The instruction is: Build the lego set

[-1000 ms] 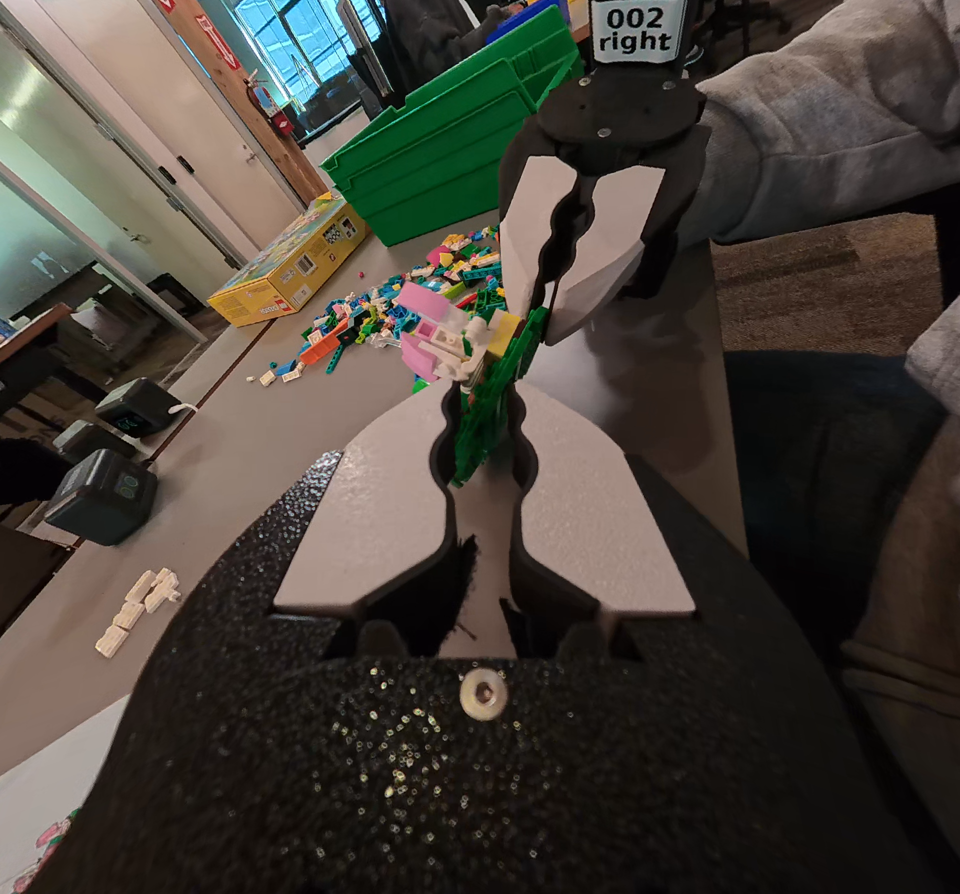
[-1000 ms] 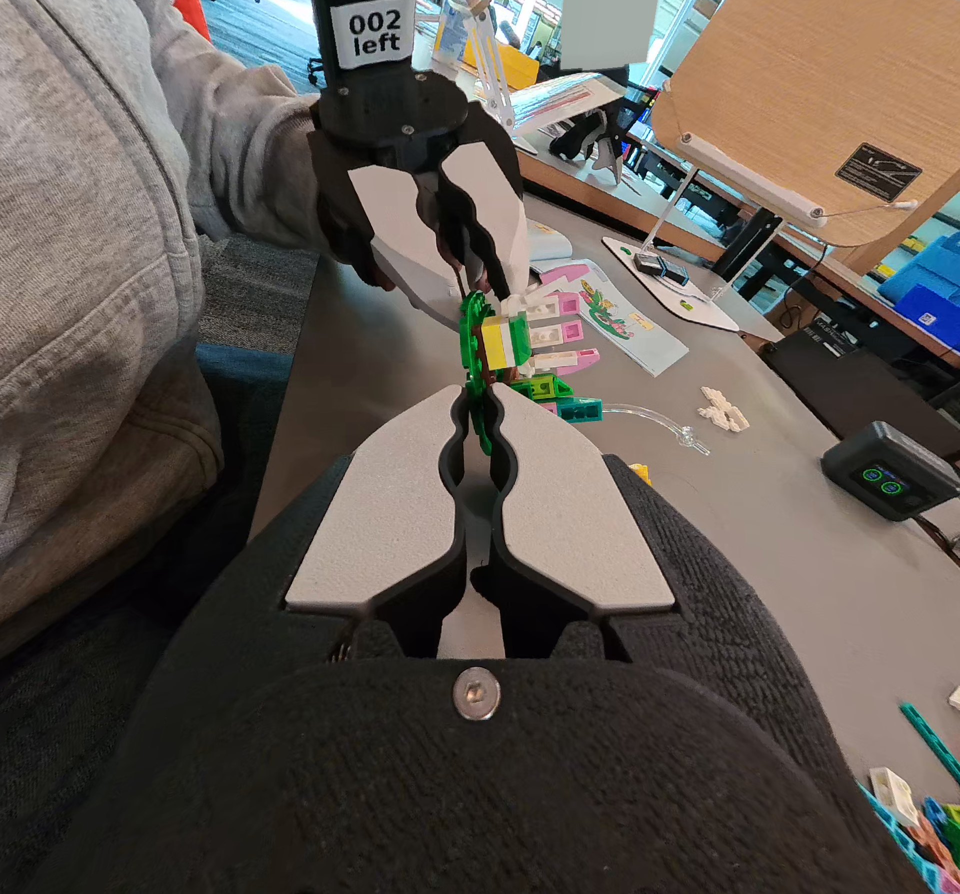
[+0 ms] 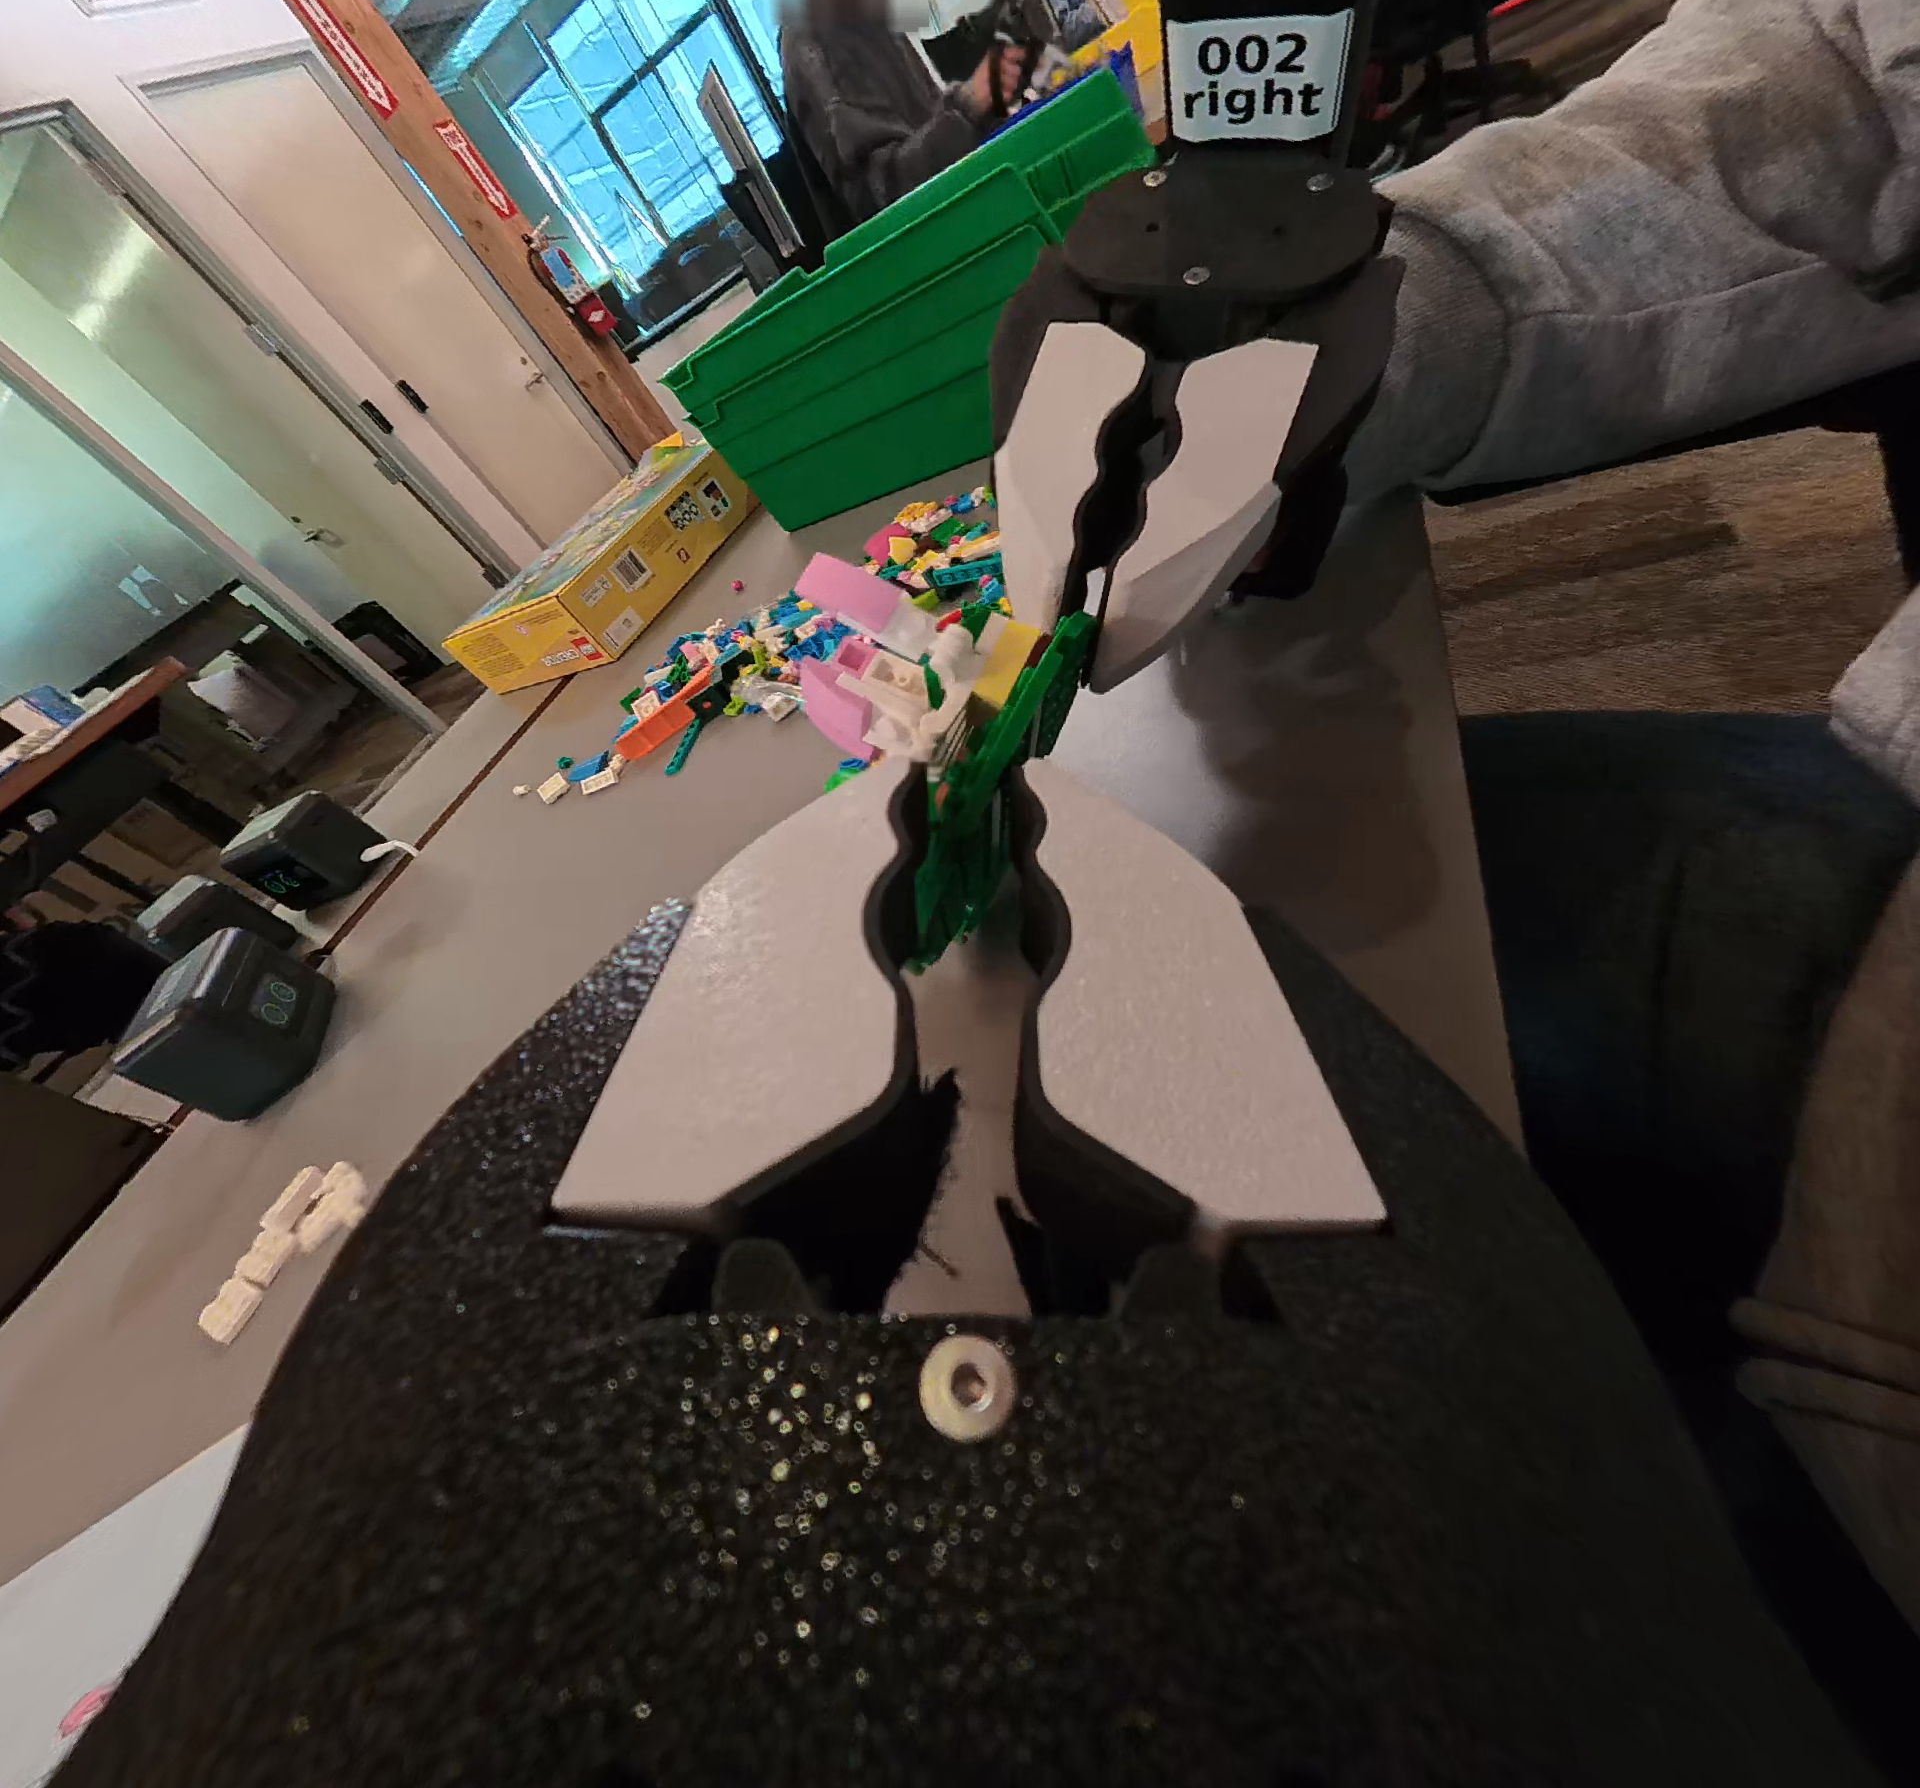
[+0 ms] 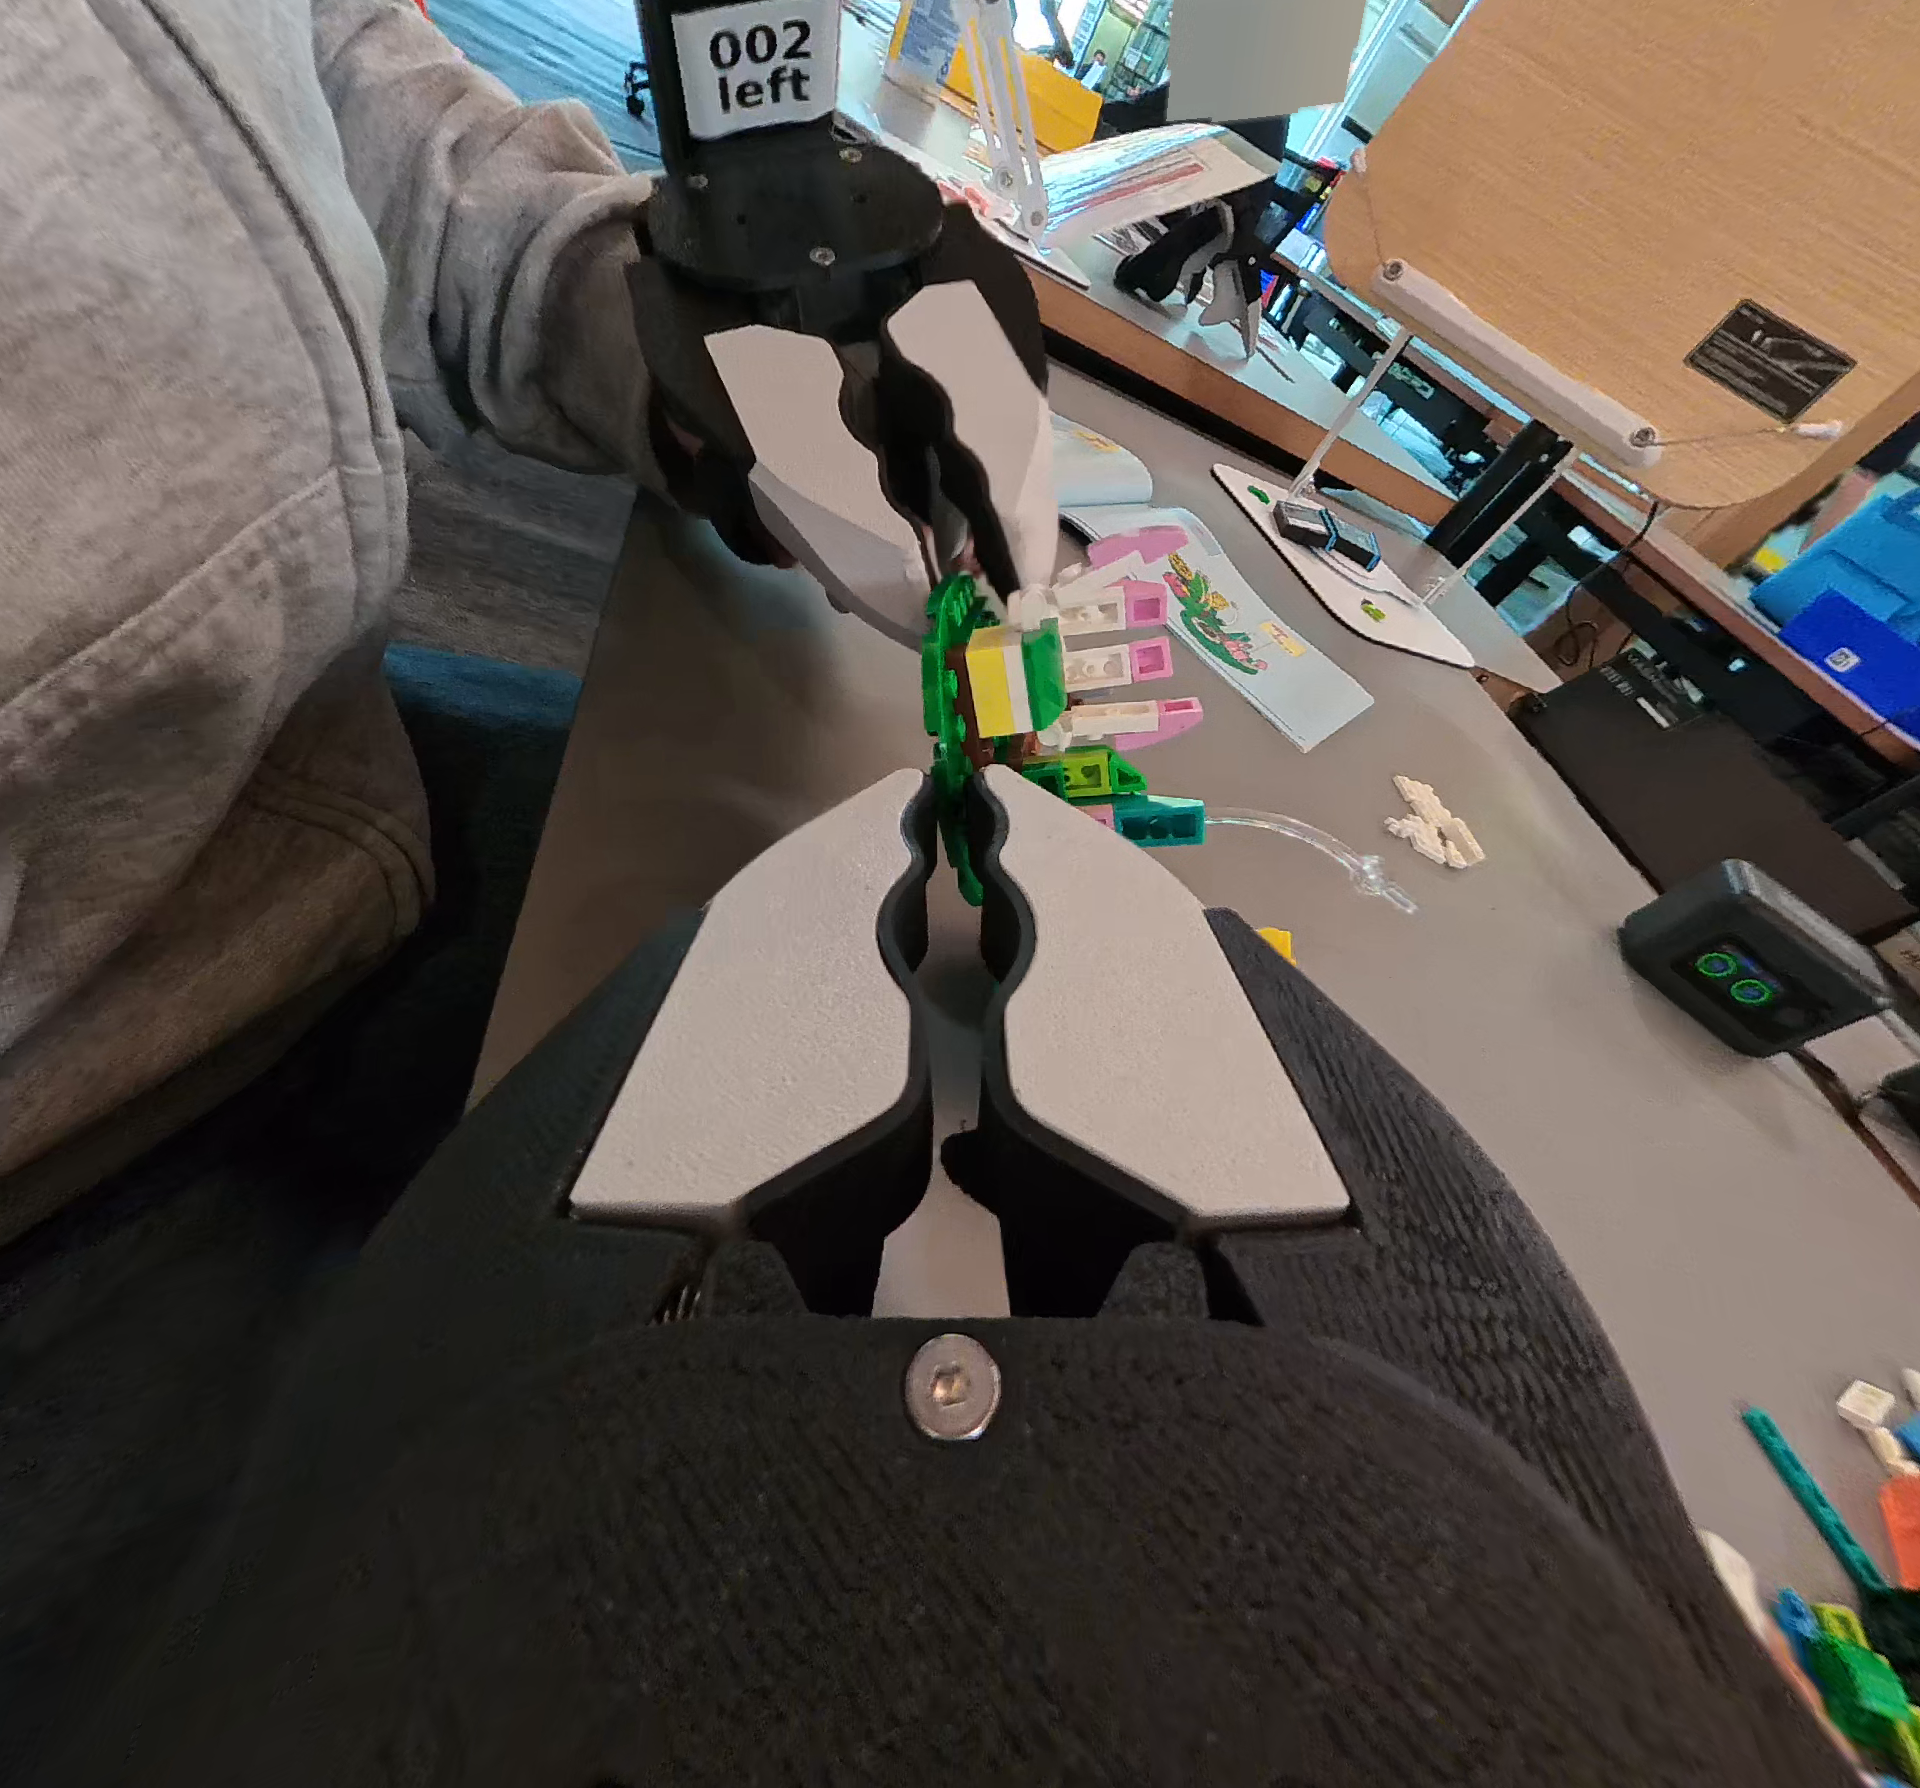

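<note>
Nothing much has shifted since a second ago: we still pinch the green plant model (image 4: pixel 961 699) above the table's edge (image 4: pixel 727 658) between both grippers, left (image 3: pixel 961 865) and right (image 4: pixel 956 824), so the fitting continues.

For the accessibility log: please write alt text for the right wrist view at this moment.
The right gripper and the left gripper, facing it, both clamp a green lego build with pink and white parts, held above a grey table. An instruction booklet lies beyond.
</note>
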A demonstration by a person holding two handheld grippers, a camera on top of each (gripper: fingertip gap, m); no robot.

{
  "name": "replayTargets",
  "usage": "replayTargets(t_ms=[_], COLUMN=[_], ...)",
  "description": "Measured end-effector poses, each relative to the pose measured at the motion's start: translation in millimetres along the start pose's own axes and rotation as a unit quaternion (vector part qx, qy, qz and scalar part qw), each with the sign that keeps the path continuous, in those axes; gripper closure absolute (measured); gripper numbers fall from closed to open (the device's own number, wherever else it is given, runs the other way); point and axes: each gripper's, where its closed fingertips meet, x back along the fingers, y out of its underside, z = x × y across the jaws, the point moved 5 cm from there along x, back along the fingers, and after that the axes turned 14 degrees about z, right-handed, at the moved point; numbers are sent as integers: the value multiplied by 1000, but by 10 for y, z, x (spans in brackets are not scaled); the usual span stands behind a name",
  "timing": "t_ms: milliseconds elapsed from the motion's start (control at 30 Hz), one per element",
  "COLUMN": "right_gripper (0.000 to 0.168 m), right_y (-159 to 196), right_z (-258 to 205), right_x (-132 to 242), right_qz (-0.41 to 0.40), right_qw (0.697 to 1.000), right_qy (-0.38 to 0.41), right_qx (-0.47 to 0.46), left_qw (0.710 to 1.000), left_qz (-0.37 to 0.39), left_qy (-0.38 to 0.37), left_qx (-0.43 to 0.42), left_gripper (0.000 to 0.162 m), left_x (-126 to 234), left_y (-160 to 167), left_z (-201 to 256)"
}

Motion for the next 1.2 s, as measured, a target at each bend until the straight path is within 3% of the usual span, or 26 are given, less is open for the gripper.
replayTargets(t_ms=[267, 500, 600, 800, 1000, 1200], right_gripper=[164, 164, 163, 147, 146, 147], right_y=[146, 271, 329, 372, 347, 280], right_z=[-5, 8, 9, 34, 58, 108], right_x=[-8, -42, -81, -66, -1, 28], right_qz=[-89, -134, -157, -185, -175, -139], right_qw=[987, 965, 952, 954, 958, 955], right_qy=[-16, -8, 5, 23, 55, 101], right_qx=[135, 227, 263, 236, 223, 241], left_qw=[991, 960, 956, 946, 928, 924], left_qz=[-65, -138, -168, -223, -297, -323], left_qy=[14, 30, 22, -2, 6, -20], left_qx=[-112, -240, -238, -233, -226, -203], left_gripper=[152, 158, 159, 159, 162, 159], left_x=[73, 20, 4, -55, -80, -41], left_y=[159, 333, 399, 534, 836, 825], left_z=[17, 43, -13, -204, -349, -436])
